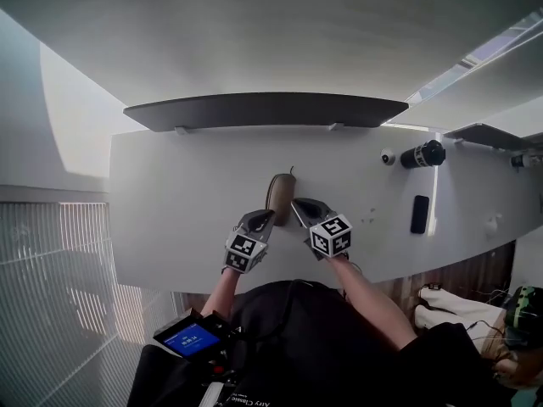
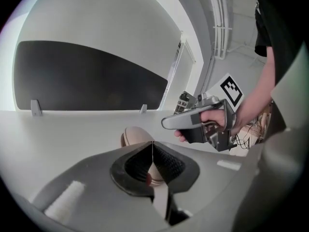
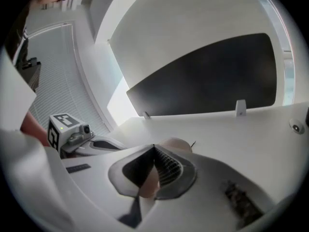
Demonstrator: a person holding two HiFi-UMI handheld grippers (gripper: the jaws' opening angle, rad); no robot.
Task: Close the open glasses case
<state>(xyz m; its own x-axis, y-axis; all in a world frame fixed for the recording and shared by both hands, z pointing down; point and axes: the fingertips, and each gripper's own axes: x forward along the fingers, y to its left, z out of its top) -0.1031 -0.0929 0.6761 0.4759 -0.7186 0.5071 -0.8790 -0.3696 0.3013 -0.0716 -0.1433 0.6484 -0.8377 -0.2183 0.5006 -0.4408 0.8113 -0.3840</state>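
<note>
A tan-brown oval glasses case (image 1: 280, 195) lies on the white desk (image 1: 170, 193), near its front edge. From every view it looks like a rounded shell with its lid down. My left gripper (image 1: 261, 219) sits just in front of the case's left end, fingertips meeting and nothing between them. My right gripper (image 1: 301, 208) is beside the case's right end, its jaws also closed on nothing. In the left gripper view the case (image 2: 137, 135) shows just beyond the shut tips (image 2: 152, 144). The right gripper view has the case (image 3: 178, 144) just behind the tips (image 3: 154, 147).
A long dark curved monitor (image 1: 265, 110) stands along the desk's back. At the right lie a black flat device (image 1: 419, 214), a black cylinder (image 1: 422, 154) and a small white dome (image 1: 388, 157). A blue-screened unit (image 1: 193, 339) hangs at the person's waist.
</note>
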